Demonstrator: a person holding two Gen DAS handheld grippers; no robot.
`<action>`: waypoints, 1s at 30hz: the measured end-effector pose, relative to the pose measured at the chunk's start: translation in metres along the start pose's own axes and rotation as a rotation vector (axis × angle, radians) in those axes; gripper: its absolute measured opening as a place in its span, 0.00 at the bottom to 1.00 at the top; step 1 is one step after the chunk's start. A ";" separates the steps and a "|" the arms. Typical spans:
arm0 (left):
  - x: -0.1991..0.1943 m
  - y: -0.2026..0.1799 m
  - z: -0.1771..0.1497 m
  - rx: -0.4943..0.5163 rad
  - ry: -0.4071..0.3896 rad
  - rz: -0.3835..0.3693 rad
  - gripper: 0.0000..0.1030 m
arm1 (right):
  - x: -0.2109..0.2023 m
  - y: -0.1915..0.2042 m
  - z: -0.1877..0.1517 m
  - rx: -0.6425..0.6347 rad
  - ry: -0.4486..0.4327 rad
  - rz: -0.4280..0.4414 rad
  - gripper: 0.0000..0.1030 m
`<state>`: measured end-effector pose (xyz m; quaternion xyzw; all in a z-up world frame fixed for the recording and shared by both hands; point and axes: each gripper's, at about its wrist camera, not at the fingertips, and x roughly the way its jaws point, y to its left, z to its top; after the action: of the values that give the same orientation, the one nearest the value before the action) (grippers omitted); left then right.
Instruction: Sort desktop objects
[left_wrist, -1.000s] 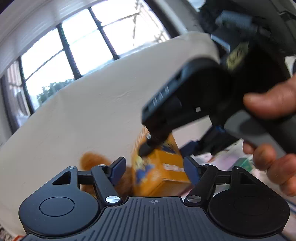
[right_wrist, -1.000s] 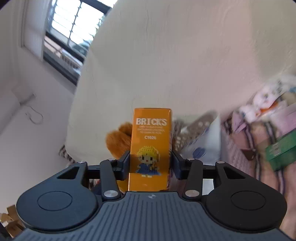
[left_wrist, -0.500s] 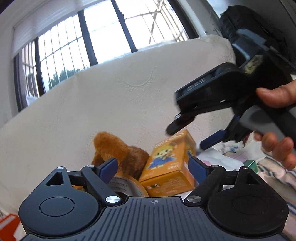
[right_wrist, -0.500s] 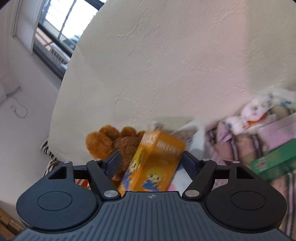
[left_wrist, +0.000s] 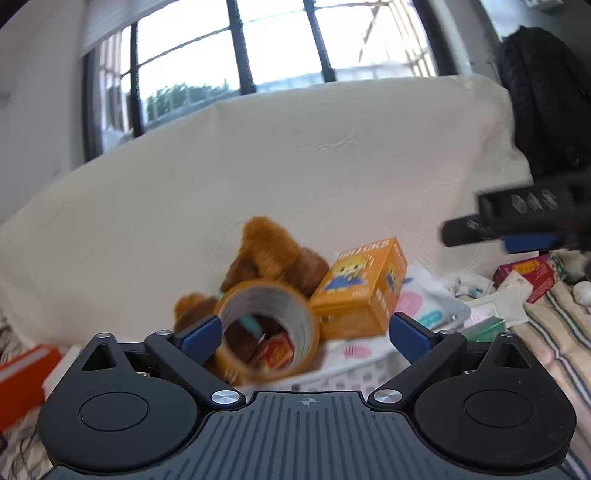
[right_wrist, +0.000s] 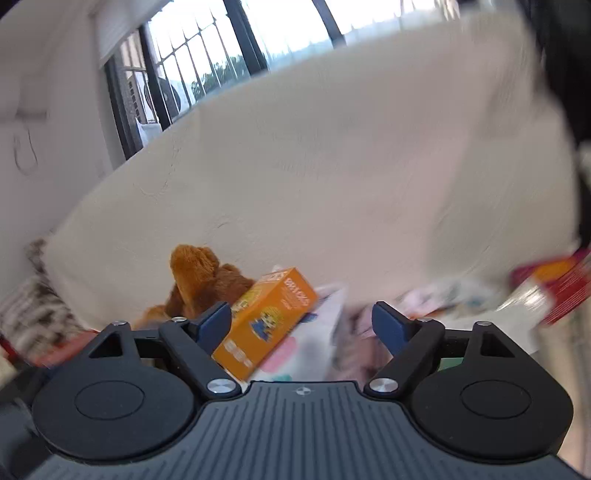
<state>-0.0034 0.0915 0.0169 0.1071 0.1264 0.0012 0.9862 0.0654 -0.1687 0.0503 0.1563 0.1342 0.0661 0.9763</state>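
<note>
Orange bricks box (left_wrist: 360, 288) lies tilted beside tape roll (left_wrist: 267, 328).

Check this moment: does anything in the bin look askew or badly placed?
Yes. The orange box lies tilted, leaning against the plush toy rather than flat or upright. The tape roll stands on edge beside it, opening toward the camera, with small items showing through it. Neither tool holds anything.

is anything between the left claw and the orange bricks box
Partly. In the left wrist view the tape roll stands on edge just ahead of the left claw, whose jaws are opening, overlapping the orange bricks box on its left. The box's right part is clear. The plush toy sits behind both.
</note>
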 end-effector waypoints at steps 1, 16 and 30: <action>-0.008 0.002 -0.003 -0.016 0.005 0.001 1.00 | -0.012 0.006 -0.007 -0.033 -0.027 -0.017 0.87; -0.092 0.039 -0.036 -0.172 0.074 0.070 1.00 | -0.098 0.086 -0.083 -0.351 -0.103 -0.125 0.98; -0.107 0.058 -0.033 -0.270 0.068 0.071 1.00 | -0.107 0.105 -0.082 -0.425 -0.145 -0.121 0.98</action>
<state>-0.1136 0.1515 0.0249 -0.0222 0.1547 0.0567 0.9861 -0.0693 -0.0646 0.0350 -0.0567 0.0558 0.0227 0.9966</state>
